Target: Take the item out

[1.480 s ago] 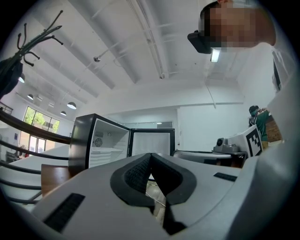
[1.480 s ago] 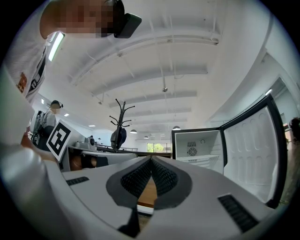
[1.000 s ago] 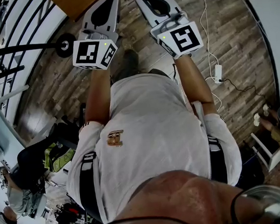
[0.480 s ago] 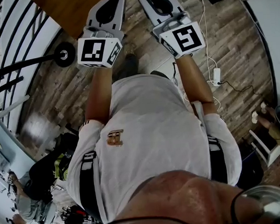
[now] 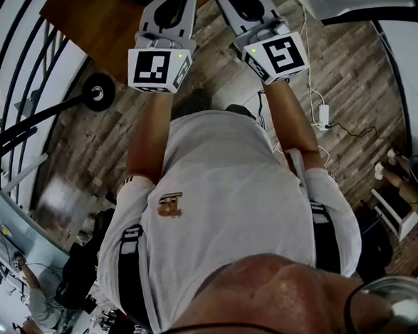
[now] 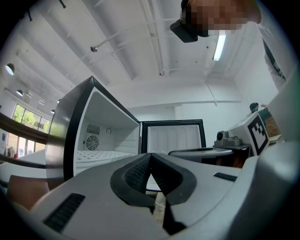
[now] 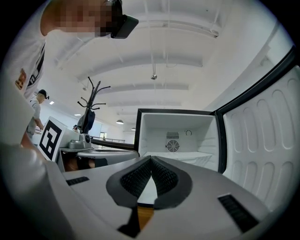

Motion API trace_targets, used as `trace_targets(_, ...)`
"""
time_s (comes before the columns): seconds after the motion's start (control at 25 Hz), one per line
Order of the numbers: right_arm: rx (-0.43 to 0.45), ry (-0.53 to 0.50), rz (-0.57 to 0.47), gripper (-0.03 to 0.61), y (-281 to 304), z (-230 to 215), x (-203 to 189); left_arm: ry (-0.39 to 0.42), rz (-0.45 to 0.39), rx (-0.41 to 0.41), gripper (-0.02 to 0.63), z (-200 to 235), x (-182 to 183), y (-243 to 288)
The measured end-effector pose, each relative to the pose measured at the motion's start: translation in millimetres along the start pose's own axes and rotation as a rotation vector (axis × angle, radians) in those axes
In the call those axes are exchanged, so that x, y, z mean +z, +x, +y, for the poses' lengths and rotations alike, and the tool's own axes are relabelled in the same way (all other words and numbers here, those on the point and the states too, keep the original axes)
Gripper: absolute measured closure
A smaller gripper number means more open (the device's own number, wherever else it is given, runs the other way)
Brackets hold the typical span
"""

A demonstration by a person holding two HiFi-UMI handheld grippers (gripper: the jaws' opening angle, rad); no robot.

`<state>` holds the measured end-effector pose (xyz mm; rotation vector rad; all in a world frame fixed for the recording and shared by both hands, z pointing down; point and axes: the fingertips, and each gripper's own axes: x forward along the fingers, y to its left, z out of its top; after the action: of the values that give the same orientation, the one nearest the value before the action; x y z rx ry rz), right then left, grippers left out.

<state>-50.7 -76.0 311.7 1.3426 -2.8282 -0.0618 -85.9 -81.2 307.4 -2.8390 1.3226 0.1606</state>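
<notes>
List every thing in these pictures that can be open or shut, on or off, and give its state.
left hand-held gripper: shut, nothing between its jaws
right hand-held gripper: shut, nothing between its jaws
fridge door: wide open
fridge: open, no item seen in the part on view
ceiling light: on

Wood-plank floor [image 5: 360,81] w/ white cable & adapter [image 5: 324,110] at right. Brown tabletop [image 5: 99,24] top left, black round stand foot [image 5: 99,92] just beside it. Coat rack [image 7: 96,93] in bkgd w/ dark bag [image 7: 87,121]; strip light [image 6: 218,45] overhead.
</notes>
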Motion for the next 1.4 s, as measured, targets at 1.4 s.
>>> trace_targets(1.4, -0.225, 0.193, 0.240, 0.543, 136, -191, -120, -0.050, 0.049, 0.137, 0.595, 85, -84, 155)
